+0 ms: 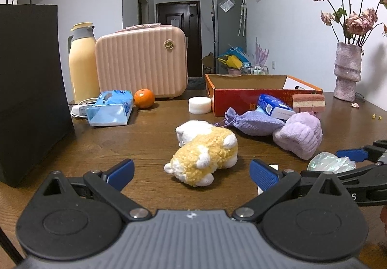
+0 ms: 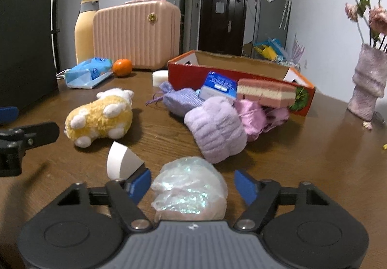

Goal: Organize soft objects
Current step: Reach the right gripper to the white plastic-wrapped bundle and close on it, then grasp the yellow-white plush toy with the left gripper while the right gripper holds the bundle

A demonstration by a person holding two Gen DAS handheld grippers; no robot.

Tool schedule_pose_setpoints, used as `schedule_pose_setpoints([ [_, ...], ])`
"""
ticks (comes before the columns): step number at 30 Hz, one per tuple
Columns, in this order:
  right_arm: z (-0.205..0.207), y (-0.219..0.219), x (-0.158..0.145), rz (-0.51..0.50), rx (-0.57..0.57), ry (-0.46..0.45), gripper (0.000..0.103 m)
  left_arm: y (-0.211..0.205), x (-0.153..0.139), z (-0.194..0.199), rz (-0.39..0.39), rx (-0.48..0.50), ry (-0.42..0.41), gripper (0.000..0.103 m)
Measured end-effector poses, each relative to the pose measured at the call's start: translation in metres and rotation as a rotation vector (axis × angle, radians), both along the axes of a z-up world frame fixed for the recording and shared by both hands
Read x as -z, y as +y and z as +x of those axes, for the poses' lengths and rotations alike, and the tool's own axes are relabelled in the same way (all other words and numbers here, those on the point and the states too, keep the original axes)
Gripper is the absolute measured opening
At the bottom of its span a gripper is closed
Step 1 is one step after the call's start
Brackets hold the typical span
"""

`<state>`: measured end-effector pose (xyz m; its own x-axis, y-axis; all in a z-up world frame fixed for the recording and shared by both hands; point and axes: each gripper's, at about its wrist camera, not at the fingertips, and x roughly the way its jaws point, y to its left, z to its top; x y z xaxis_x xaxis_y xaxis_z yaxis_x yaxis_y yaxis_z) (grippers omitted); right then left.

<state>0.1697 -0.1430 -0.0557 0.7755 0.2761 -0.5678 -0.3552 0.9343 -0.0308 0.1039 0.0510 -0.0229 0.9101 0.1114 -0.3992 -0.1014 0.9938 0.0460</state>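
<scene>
The shiny pouf (image 2: 189, 190) lay on the tabletop (image 2: 302, 160) between the right tool's (image 2: 193, 185) parted, untouching pads; it might squirt free. The left tool (image 1: 192, 172) stood apart before the plush toy (image 1: 205, 154).

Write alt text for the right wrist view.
The right gripper straddles an iridescent plastic-wrapped bundle on a wooden table, its blue pads not visibly pressing it. Beyond lie a yellow-and-white plush toy, a lilac fluffy cloth and a red cardboard box.

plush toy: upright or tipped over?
Tipped over. The plush toy lies on its side on the table, white paws pointing sideways, in both wrist views.
</scene>
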Motion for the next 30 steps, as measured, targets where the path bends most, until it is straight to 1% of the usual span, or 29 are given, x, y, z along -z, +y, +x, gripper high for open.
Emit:
schedule_pose_setpoints([
  [2,0.003,-0.001,0.003,0.013,-0.005,0.021,0.059,0.0,0.001,0.002,0.0,-0.001,0.007,0.103],
  [5,0.005,-0.004,0.004,0.038,-0.013,0.034,0.05,-0.001,0.002,0.004,0.003,-0.002,0.018,0.103],
  [8,0.004,-0.005,0.003,0.058,-0.023,0.024,0.044,-0.001,0.003,0.006,0.005,-0.004,0.023,0.103],
  [13,0.002,-0.01,0.001,0.083,-0.016,0.009,0.043,-0.003,0.004,0.009,0.016,-0.002,0.032,0.103],
  [23,0.005,-0.025,-0.005,0.128,0.04,-0.019,0.043,-0.004,-0.004,0.034,0.076,-0.002,0.044,0.103],
  [30,0.007,-0.037,-0.007,0.149,0.093,-0.038,0.043,0.001,-0.005,0.057,0.061,0.003,0.08,0.103],
])
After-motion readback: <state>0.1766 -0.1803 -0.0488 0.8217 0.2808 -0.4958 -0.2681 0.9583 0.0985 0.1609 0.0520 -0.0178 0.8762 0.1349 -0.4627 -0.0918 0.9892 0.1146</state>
